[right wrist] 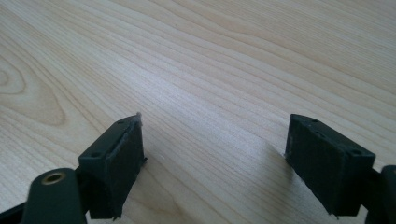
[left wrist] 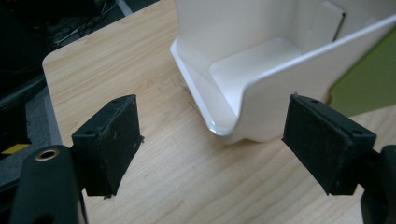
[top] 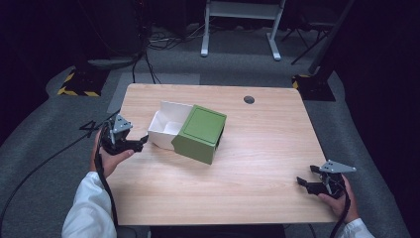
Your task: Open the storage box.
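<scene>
White sleeves [top: 91,206] on both arms, each claw's matte black plastic, left claw [top: 137,144], right claw [top: 306,182], grey triangular plates on top, black cables trailing.

A white open-topped tray [top: 166,121] protrudes from a green box-shaped sleeve [top: 200,133] near the middle of a light wooden table [top: 257,148], the pair lying at an angle to the table's edges. The tray's exposed, rounded end [left wrist: 233,116] sits just beyond the spread jaws of the left gripper [top: 133,144], apart from both pads. The sleeve covers the tray's far end, well apart from the right gripper [top: 309,182], whose jaws are spread over bare wood.
</scene>
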Demonstrator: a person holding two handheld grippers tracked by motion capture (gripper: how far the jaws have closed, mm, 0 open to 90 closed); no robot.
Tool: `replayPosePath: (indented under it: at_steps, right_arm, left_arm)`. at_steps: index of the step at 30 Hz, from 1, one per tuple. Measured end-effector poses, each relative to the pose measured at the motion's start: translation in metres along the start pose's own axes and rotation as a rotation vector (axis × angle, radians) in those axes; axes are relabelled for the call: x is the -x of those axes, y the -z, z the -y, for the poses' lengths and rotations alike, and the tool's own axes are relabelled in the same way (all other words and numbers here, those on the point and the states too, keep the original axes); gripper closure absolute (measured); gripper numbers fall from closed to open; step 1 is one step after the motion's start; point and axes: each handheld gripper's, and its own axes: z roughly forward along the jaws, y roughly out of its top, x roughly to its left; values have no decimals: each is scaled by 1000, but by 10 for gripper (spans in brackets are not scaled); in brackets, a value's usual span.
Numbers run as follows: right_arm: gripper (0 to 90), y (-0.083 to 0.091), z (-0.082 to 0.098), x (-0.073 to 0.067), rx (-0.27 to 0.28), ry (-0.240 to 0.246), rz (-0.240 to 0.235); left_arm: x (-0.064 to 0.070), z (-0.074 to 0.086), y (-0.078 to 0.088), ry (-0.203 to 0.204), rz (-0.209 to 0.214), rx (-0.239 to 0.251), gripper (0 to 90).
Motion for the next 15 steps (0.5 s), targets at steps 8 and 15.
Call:
replayPosePath:
  at_steps: [8, 15]
  right_arm:
    - [196, 0, 0, 0, 0, -1, -1]
    - [197, 0, 0, 0, 0, 1, 2]
  left_arm:
    - [26, 10, 3, -66, 32, -19, 171]
    - [49, 19, 2, -114, 56, -37, 171]
